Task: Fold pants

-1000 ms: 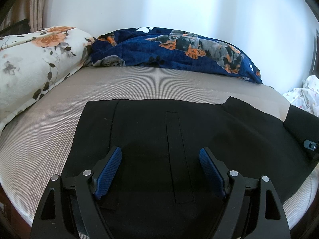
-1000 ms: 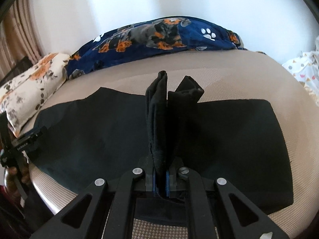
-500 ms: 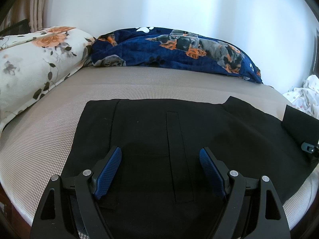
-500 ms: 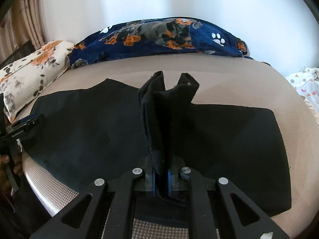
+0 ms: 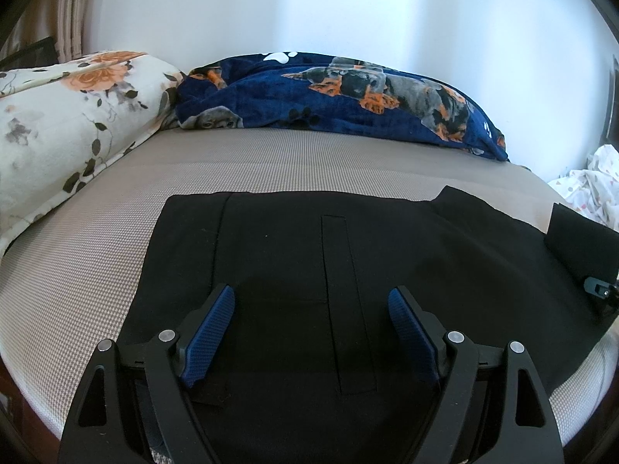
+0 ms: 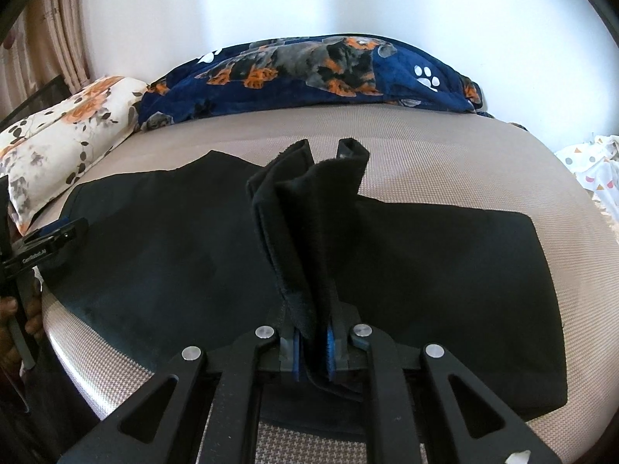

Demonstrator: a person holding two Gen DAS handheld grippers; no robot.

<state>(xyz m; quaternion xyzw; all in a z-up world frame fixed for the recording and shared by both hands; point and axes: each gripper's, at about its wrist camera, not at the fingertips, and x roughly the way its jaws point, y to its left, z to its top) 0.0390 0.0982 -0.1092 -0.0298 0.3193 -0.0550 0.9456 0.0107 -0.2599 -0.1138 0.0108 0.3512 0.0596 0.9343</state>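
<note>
while the flat black fabric pants (image 5: 387,255) lie spread across the beige woven mattress (image 5: 271,162), the left gripper (image 5: 311,332) hovers above them with blue pads wide apart and the right gripper (image 6: 311,352) clenches a raised fold of their cloth.
</note>
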